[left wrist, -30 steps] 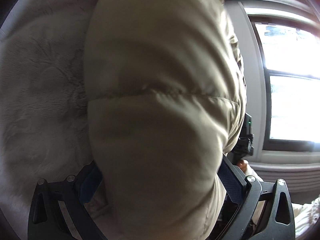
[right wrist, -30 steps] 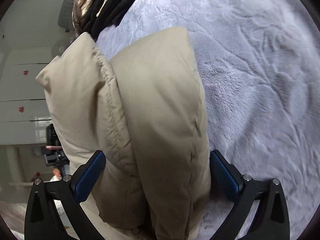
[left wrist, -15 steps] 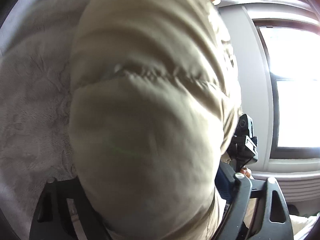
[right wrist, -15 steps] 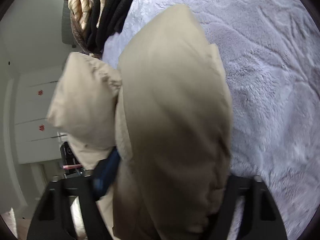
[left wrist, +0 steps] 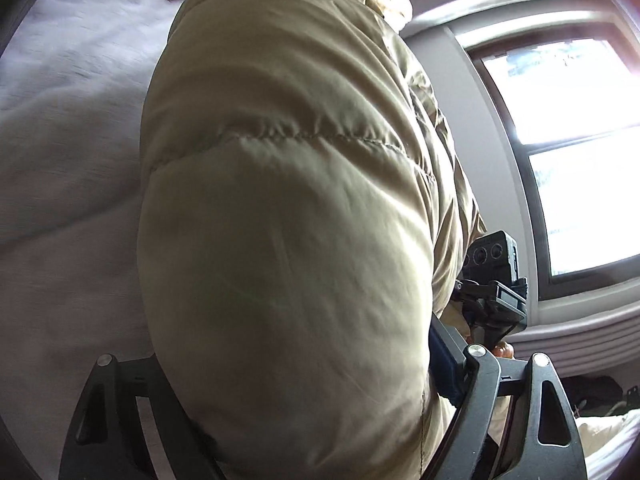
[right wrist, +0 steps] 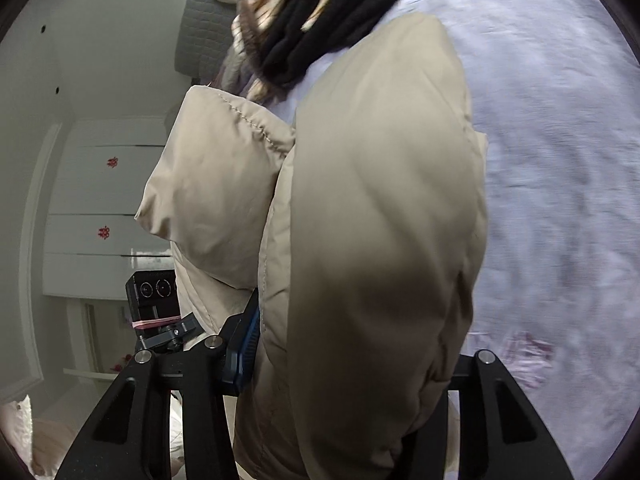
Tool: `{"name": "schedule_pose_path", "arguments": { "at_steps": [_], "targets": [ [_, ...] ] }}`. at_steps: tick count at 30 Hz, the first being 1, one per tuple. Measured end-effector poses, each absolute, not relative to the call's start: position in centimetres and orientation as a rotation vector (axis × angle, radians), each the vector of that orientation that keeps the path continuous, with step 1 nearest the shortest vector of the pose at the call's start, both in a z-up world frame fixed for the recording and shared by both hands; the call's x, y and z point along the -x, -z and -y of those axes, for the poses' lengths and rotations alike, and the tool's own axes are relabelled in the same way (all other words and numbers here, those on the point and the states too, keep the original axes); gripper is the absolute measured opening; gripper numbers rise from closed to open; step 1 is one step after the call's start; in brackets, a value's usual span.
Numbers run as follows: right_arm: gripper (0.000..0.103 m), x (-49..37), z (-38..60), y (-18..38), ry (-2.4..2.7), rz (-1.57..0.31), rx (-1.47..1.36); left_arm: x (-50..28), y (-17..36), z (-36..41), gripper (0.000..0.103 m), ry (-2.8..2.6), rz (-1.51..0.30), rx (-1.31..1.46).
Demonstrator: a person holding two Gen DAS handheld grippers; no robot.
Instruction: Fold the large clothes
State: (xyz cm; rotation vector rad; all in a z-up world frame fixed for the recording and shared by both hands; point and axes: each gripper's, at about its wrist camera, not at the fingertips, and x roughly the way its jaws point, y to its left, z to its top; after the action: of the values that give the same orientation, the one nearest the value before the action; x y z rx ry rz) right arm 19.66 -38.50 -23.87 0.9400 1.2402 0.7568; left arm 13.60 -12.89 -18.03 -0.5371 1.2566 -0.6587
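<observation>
Change since a second ago: both grippers are now carrying the jacket higher above the bed, and the folded bulk is filling more of each view; the window and the wardrobe are showing more beside it.
Bed cover (right wrist: 560,160): pale plush fabric is spreading under and behind everything, blurring in both views.
Puffer jacket (left wrist: 288,220): beige and quilted, it is hanging bunched between the two grippers, clear of the bed cover in the parts that are showing; in the right wrist view (right wrist: 380,220) one folded panel is jutting out to the left of the main bulk.
Pile of clothes (right wrist: 320,12): black and striped pieces are lying on the bed cover beyond the jacket.
Window (left wrist: 572,152): bright panes are glowing to the right of the jacket.
Wardrobe (right wrist: 108,208): white doors with small red marks are standing to the left.
Left gripper (left wrist: 296,376): its jaws are pinching a thick roll of the jacket, and the blue pad on the right is pressing into the fabric; the other pad is hiding behind the cloth.
Right gripper (right wrist: 352,360): its jaws have just been closing and are squeezing a fold of the jacket, the left blue pad sinking into the seam edge.
Cameras: each view is catching the other gripper's camera block beside the jacket.
</observation>
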Motion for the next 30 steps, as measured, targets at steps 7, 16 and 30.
{"name": "schedule_pose_path", "arguments": {
  "at_steps": [7, 16, 30],
  "targets": [
    [0.051, -19.0, 27.5, 24.6, -0.765, -1.250, -0.925, -12.9, 19.1, 2.5, 0.086, 0.593, -1.284, 0.535],
    [0.060, -19.9, 21.8, 28.6, -0.631, -1.329, -0.928, -13.1, 24.6, -2.7, 0.099, 0.473, -1.350, 0.572],
    [0.065, -14.9, 25.8, 19.8, -0.383, -1.316, -0.596, -7.9, 17.3, -2.9, 0.089, 0.215, -1.156, 0.205]
  ]
}}
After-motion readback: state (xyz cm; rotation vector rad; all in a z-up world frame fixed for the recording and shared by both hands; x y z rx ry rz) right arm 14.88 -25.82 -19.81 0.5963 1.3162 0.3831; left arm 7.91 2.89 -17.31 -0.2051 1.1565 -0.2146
